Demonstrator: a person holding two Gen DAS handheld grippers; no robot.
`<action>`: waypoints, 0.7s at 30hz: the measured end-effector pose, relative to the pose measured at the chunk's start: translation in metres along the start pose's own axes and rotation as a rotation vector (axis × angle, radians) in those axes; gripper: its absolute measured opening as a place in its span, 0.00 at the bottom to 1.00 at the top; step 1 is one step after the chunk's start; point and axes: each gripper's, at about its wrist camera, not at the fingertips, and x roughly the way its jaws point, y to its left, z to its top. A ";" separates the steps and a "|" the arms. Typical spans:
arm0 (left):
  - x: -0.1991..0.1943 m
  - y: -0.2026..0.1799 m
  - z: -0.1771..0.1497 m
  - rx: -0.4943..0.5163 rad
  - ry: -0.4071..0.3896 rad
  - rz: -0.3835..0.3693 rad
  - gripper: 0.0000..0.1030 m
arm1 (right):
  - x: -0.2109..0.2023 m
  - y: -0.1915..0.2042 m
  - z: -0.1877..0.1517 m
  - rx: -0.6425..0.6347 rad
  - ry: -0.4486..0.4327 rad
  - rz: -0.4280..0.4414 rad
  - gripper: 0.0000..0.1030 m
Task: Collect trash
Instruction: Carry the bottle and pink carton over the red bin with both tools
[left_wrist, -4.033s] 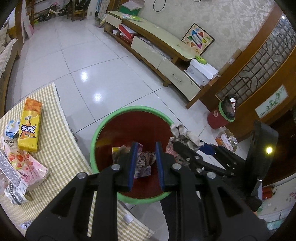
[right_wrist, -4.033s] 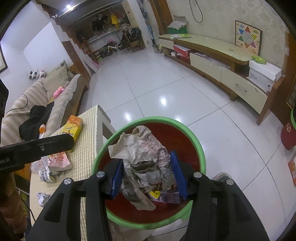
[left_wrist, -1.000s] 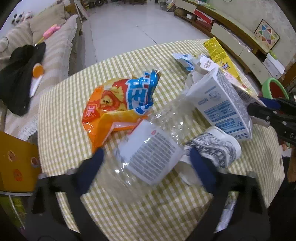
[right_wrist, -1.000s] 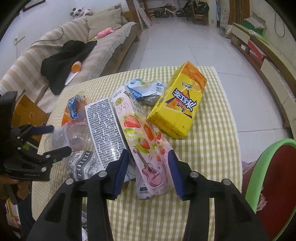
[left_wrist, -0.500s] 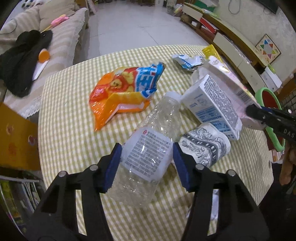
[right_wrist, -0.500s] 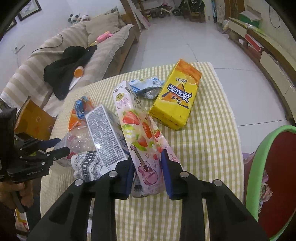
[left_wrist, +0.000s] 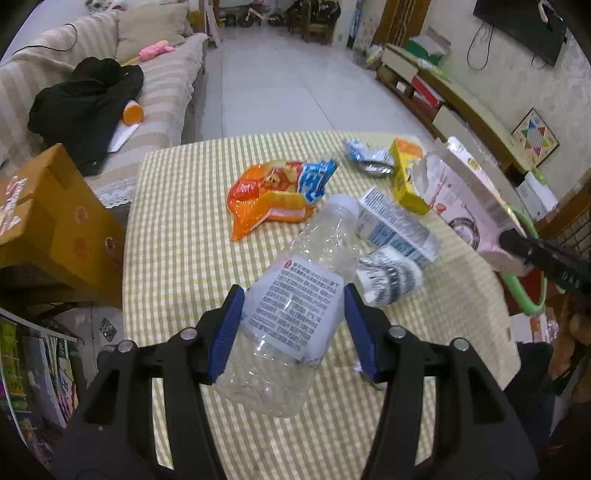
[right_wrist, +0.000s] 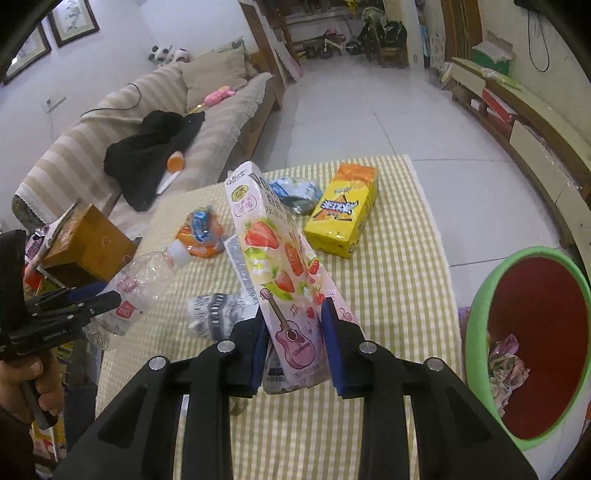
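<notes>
The left hand-held gripper (left_wrist: 291, 328) is clamped on a clear plastic bottle (left_wrist: 295, 314), its blue pads pressing the white label from both sides; the jaws have just been closing onto it. The bottle is crumpled, tilted with its white cap pointing away from the gripper toward the orange bag (left_wrist: 277, 195), and it looks lifted clear of the checked surface (left_wrist: 177, 221).

The right hand-held gripper (right_wrist: 293, 341) is closed on the lower end of a pink carton (right_wrist: 273, 258) printed with strawberries and a guitar; its jaws have likewise just been closing, with the carton between them. The carton slants up and away from the gripper, raised above the surface.

Taking the orange bag as the landmark: a white and blue carton (left_wrist: 395, 225) lies just beside it on the bin side, with a crushed black-and-white cup (left_wrist: 388, 277) touching that carton's near end. Beyond the bag, toward the far edge of the surface, lie a crumpled blue wrapper (left_wrist: 365, 155) and a yellow carton (right_wrist: 343, 210).

The bin (right_wrist: 476, 306), green-rimmed and red inside, stands on the floor beside the surface, well apart from the bag, with crumpled trash (right_wrist: 502, 365) at its bottom.
</notes>
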 end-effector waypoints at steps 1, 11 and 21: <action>-0.002 -0.002 0.000 -0.002 -0.005 -0.002 0.51 | -0.008 0.003 -0.002 -0.002 -0.010 0.004 0.26; -0.047 -0.030 -0.004 -0.020 -0.082 -0.030 0.51 | -0.062 0.014 -0.012 -0.004 -0.082 0.022 0.26; -0.063 -0.065 0.003 -0.008 -0.113 -0.060 0.51 | -0.096 -0.010 -0.022 0.042 -0.138 0.007 0.26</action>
